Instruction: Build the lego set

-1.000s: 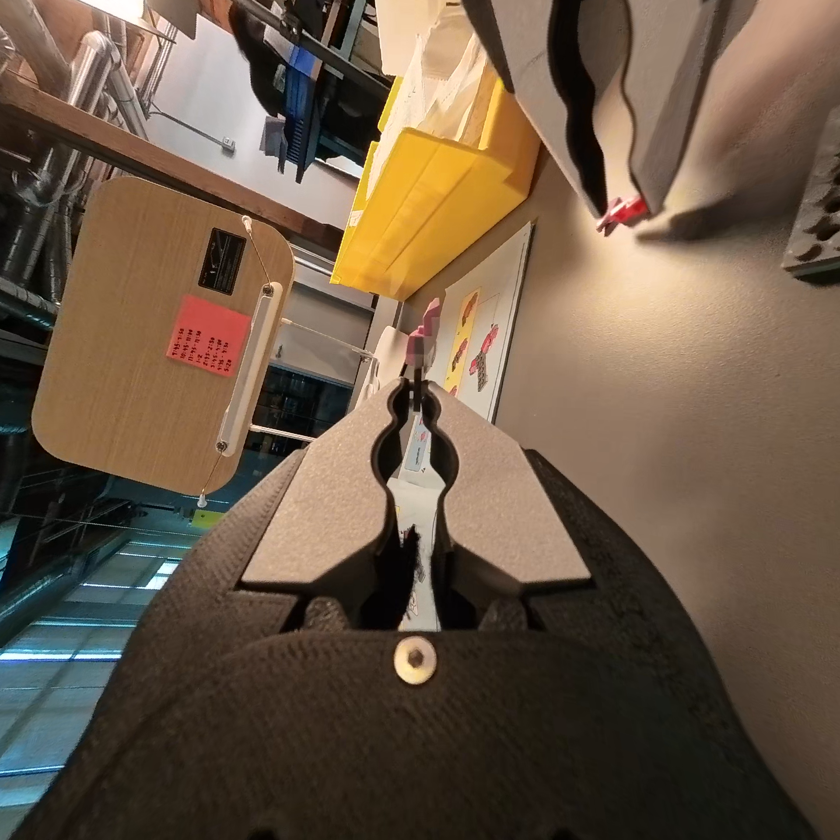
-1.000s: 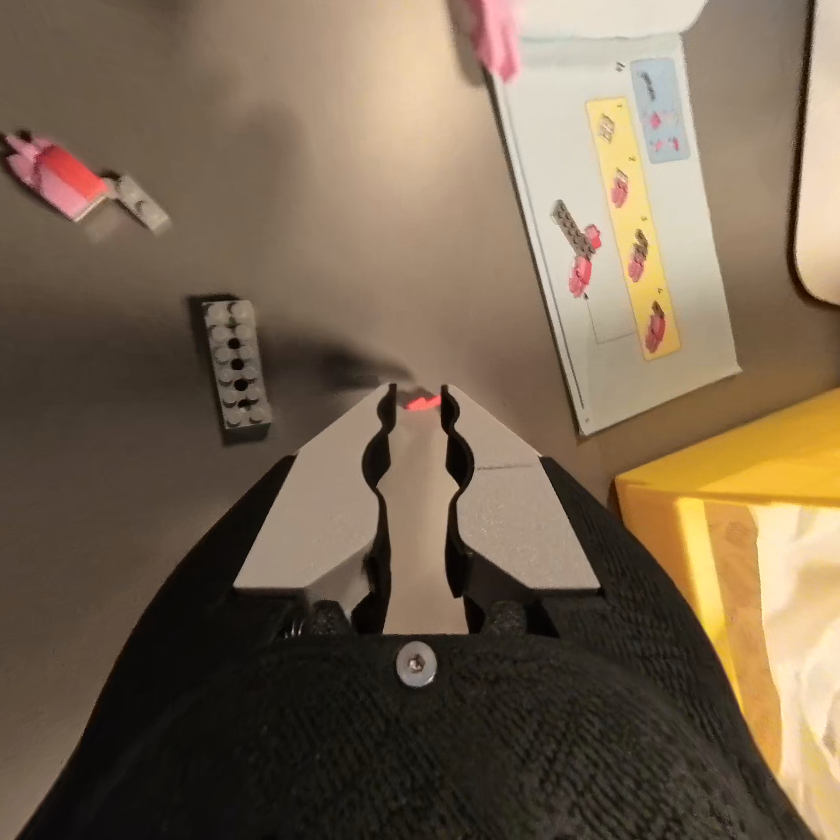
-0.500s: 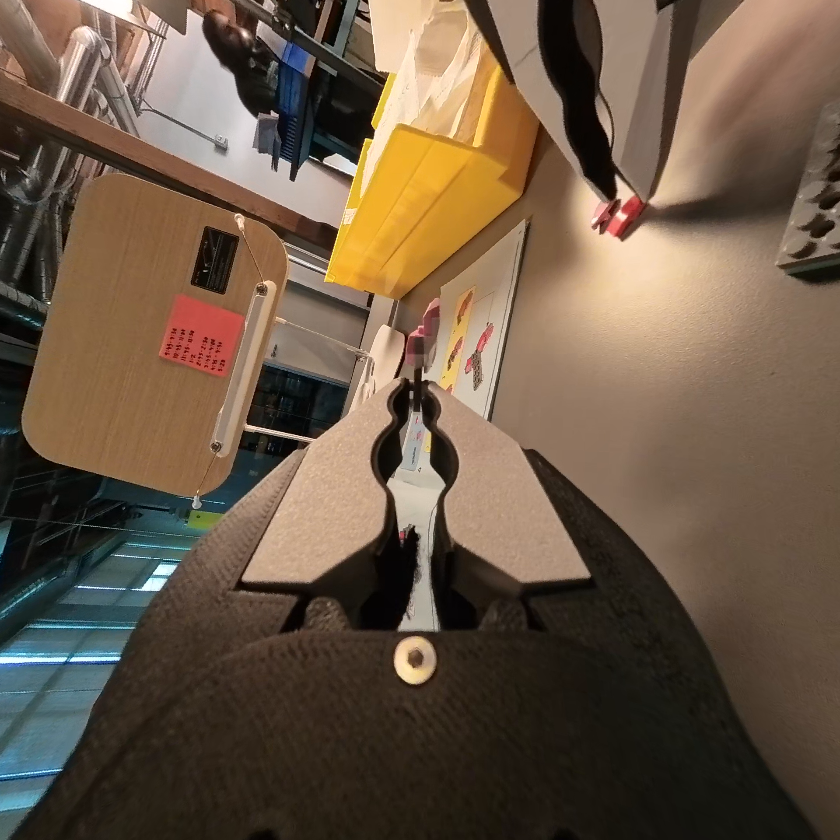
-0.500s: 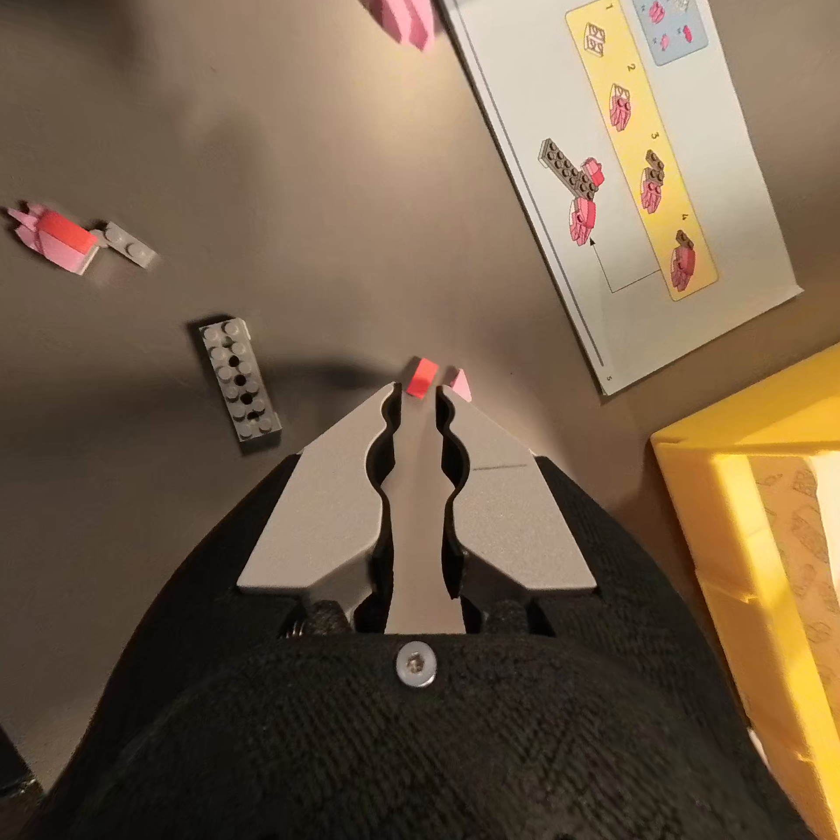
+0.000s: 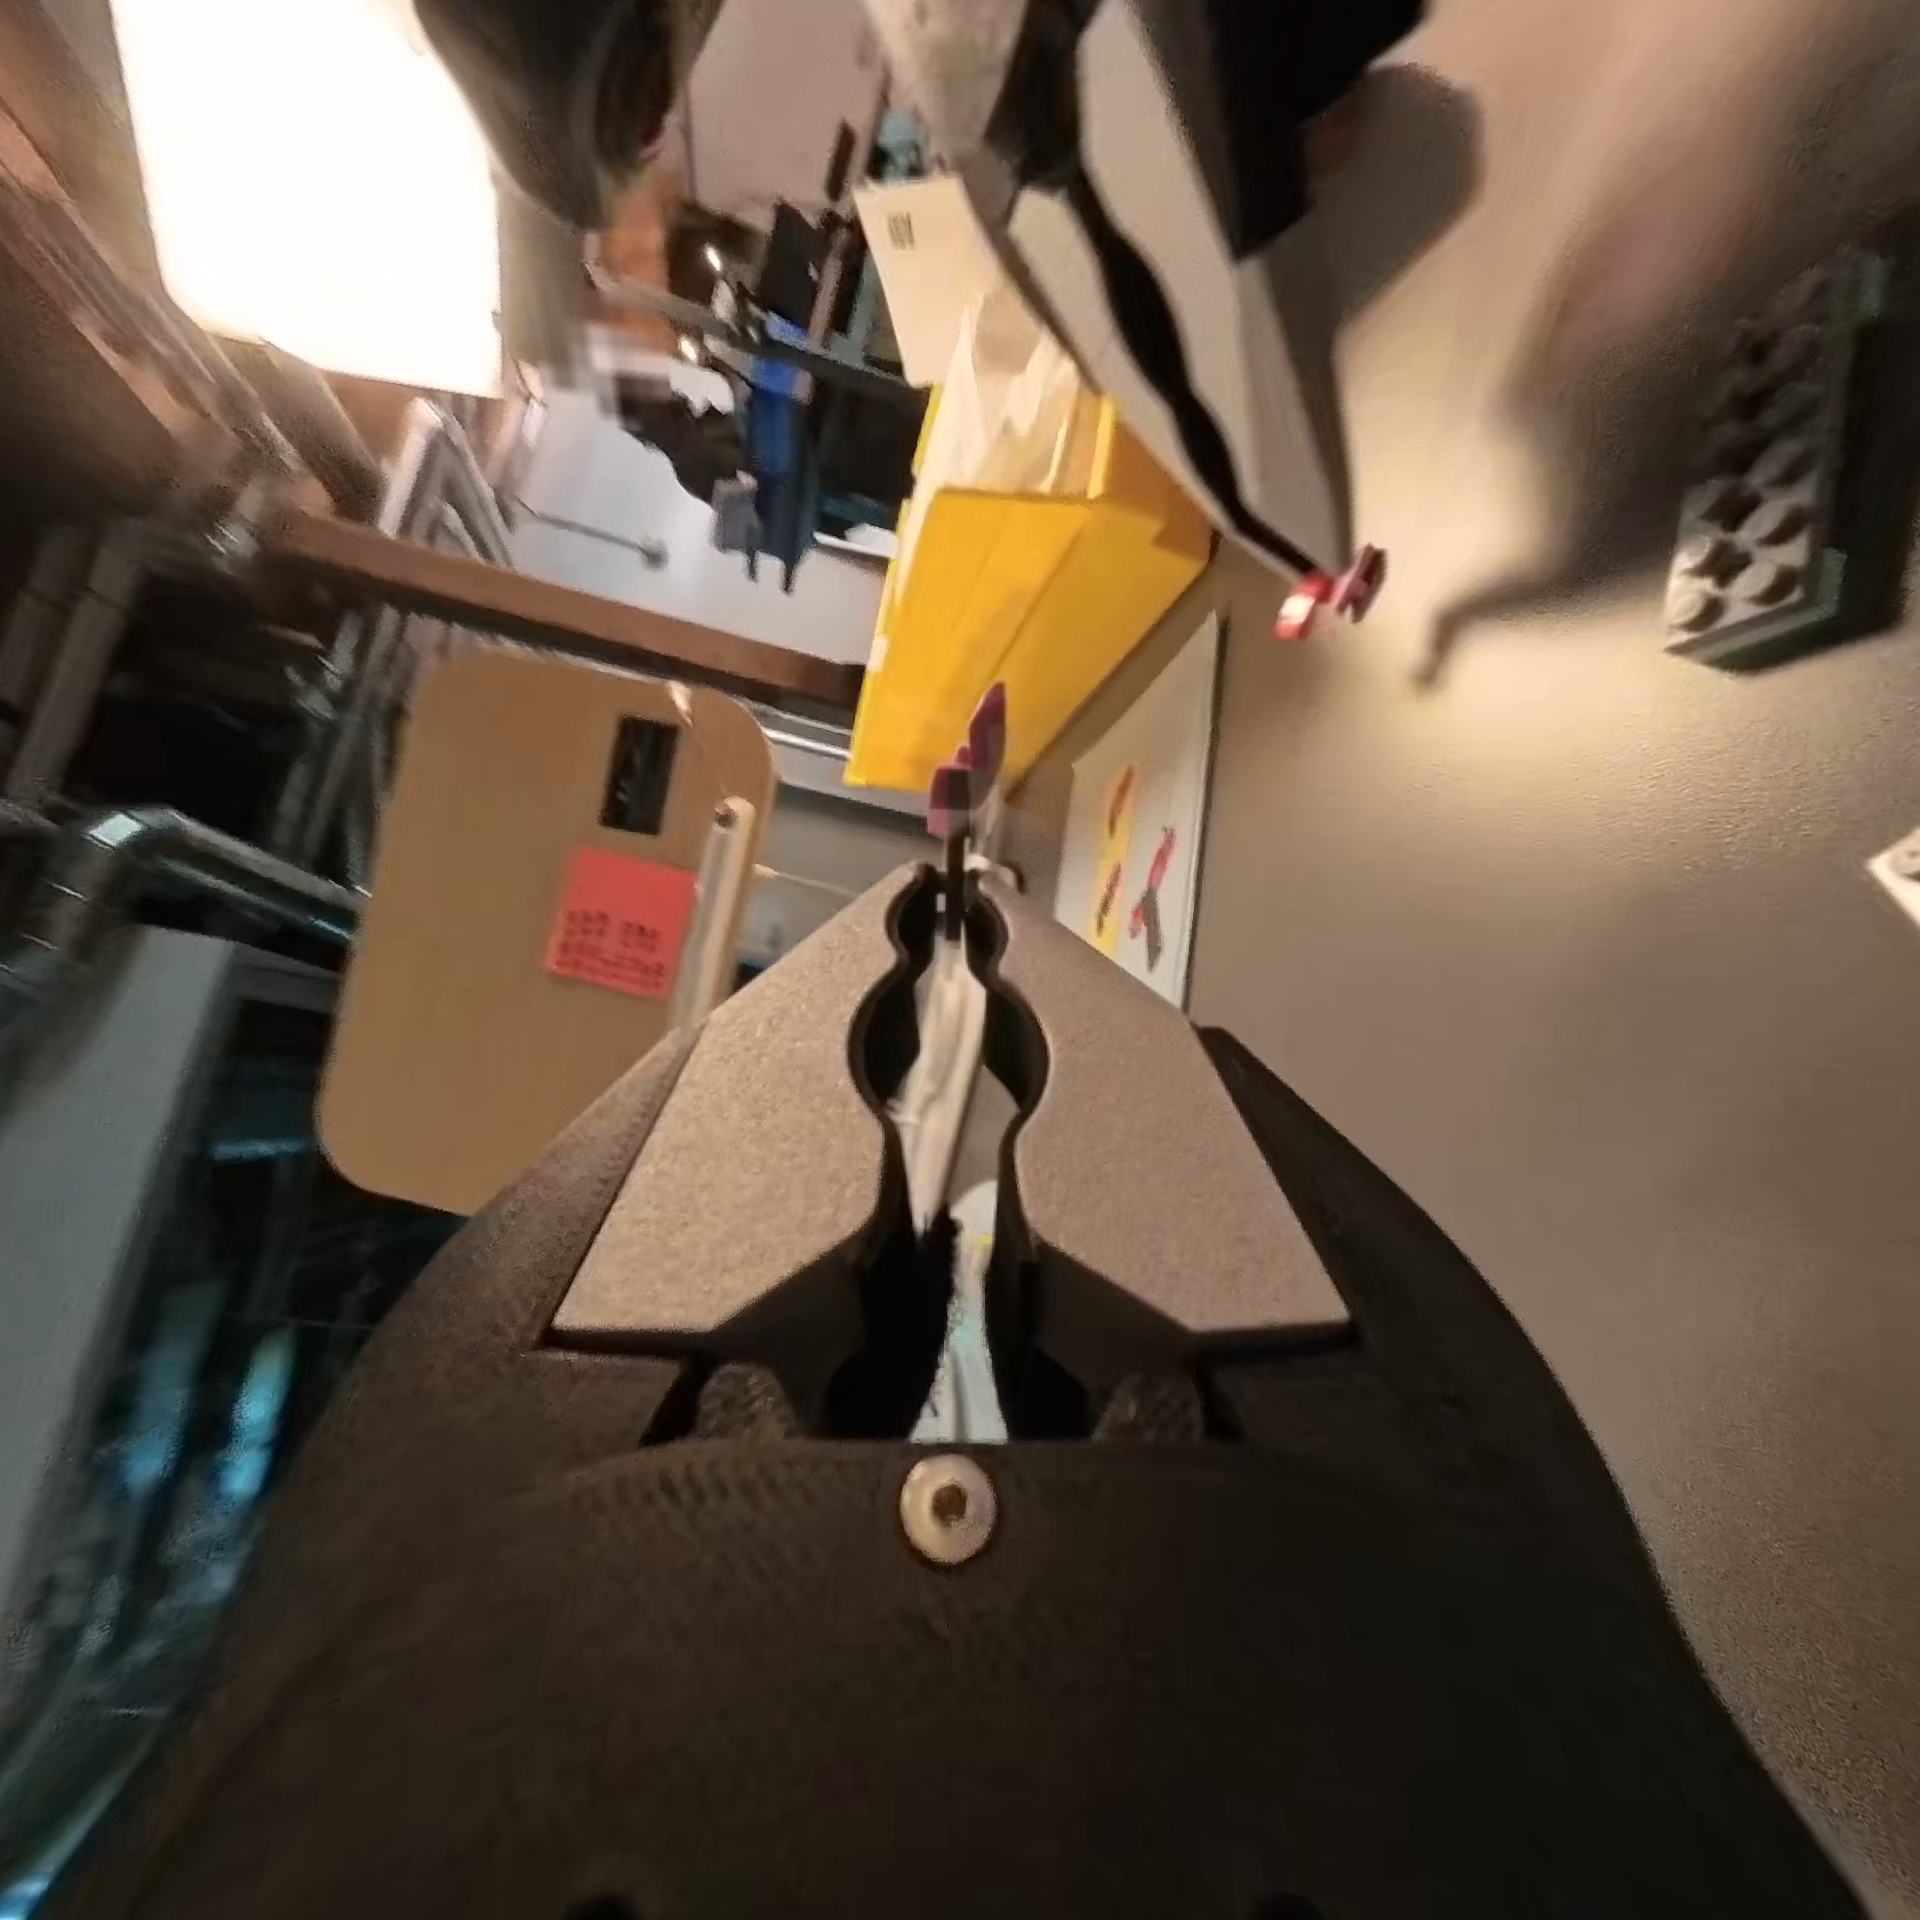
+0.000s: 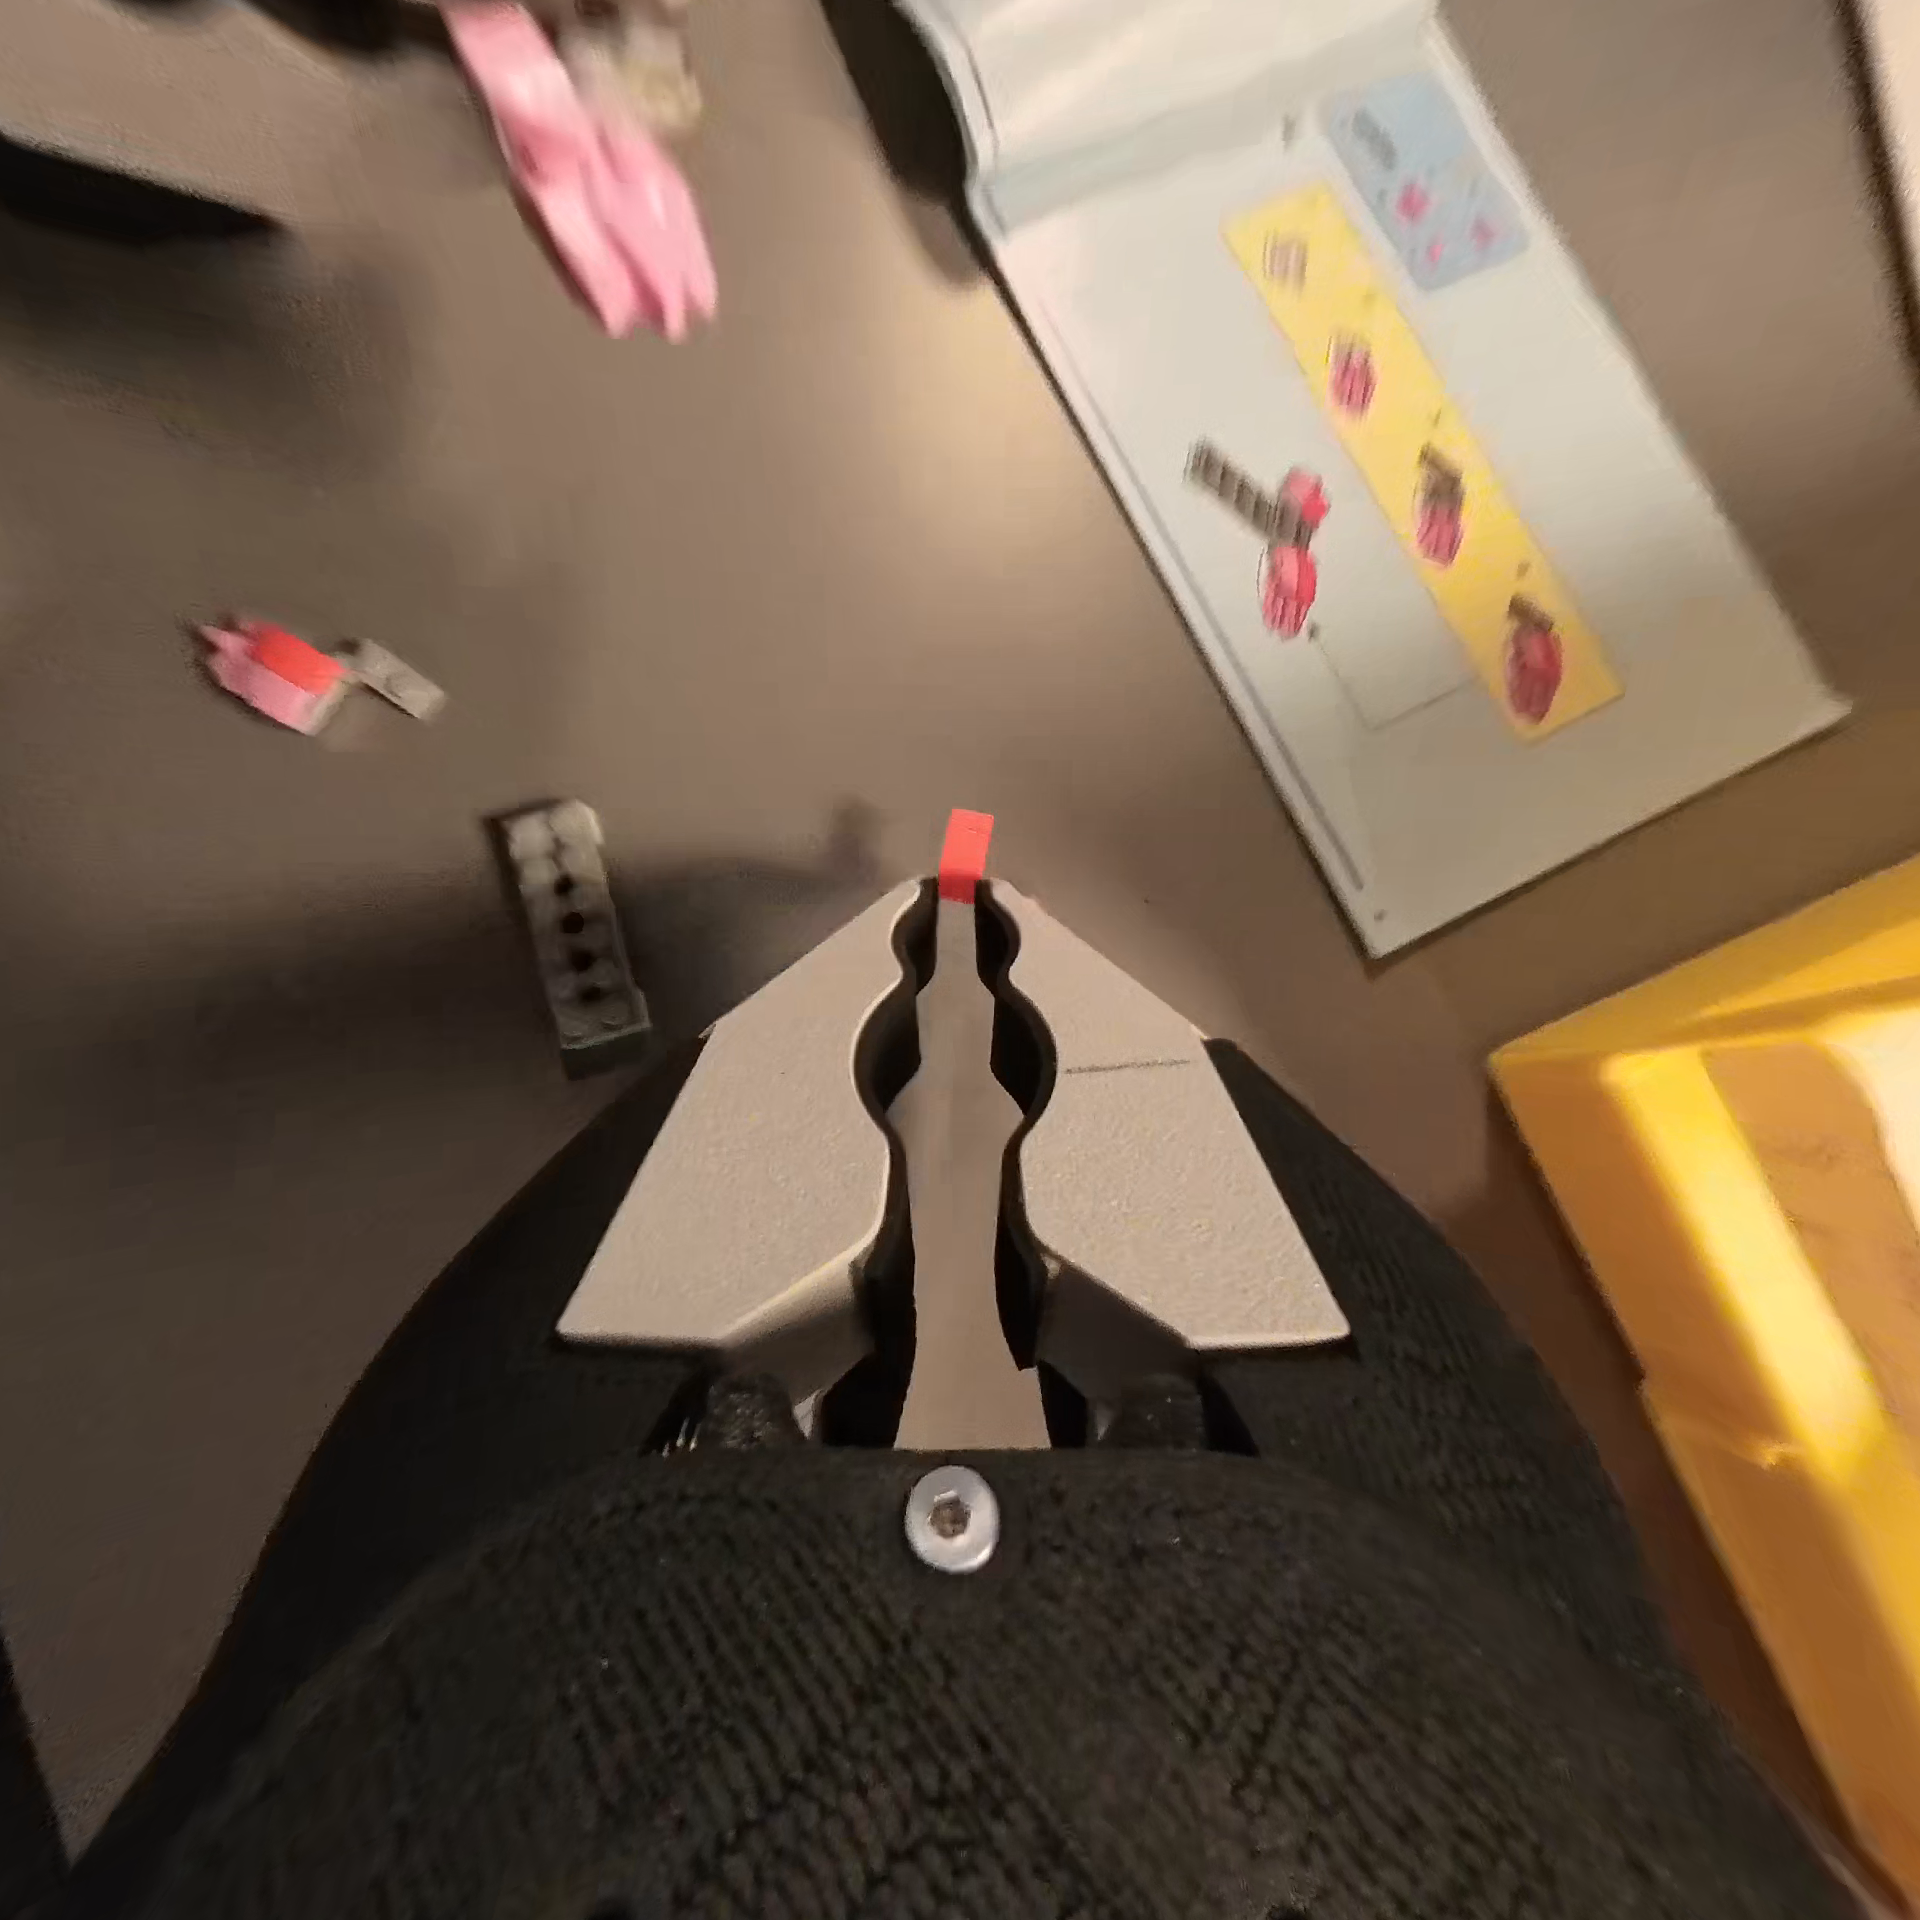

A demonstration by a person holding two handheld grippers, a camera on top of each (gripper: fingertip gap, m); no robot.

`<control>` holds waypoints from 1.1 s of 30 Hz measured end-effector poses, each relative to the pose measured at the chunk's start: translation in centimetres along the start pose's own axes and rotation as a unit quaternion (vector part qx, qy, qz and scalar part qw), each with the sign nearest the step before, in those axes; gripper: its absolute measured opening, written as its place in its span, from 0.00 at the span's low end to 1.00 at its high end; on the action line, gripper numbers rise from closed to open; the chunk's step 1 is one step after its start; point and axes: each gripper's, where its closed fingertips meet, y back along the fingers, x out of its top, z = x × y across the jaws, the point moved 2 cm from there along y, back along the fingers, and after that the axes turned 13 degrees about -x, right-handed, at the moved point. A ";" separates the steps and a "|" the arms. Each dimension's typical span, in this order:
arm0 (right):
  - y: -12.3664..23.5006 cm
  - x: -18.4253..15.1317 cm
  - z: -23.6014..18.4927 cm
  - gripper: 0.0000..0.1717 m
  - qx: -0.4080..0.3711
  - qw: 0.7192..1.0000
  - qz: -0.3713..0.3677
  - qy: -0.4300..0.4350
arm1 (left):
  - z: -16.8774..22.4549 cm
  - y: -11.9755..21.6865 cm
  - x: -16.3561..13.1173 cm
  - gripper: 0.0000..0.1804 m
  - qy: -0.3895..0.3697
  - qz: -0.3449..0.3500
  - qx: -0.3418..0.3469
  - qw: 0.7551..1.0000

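My right gripper (image 6: 961, 891) pinches a small red brick (image 6: 966, 854) at frame centre above bare matte tabletop (image 6: 727, 623); my left gripper (image 5: 954, 883) clamps a pink-tipped brick piece (image 5: 961, 800) beside the booklet's edge (image 5: 1195, 831).

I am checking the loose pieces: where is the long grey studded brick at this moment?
In the right wrist view the grey brick lies on the brown table, left of the right gripper, below the pink-and-red piece.

The left gripper (image 5: 954, 883), centre frame, has its fingers closed on a thin dark piece. The right gripper (image 6: 961, 891) pinches a small red piece (image 6: 965, 850) at its fingertips.
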 end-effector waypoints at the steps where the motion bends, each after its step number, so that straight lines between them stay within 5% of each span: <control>1: 0.7 1.0 0.0 0.03 0.016 0.999 0.031 0.005 | 0.0 0.2 0.4 0.02 -0.024 0.003 0.011 1.000; 6: 6.0 6.3 -2.5 0.03 0.120 0.977 0.165 0.056 | 0.5 0.8 2.5 0.02 -0.113 0.022 0.042 0.992; 16: 6.6 7.2 -5.2 0.03 0.155 0.970 0.085 0.166 | 1.3 1.3 4.7 0.02 -0.183 0.038 0.062 0.980; 33: 6.3 6.7 -5.6 0.03 0.166 0.964 0.028 0.206 | 1.6 1.5 5.3 0.02 -0.195 0.043 0.065 0.978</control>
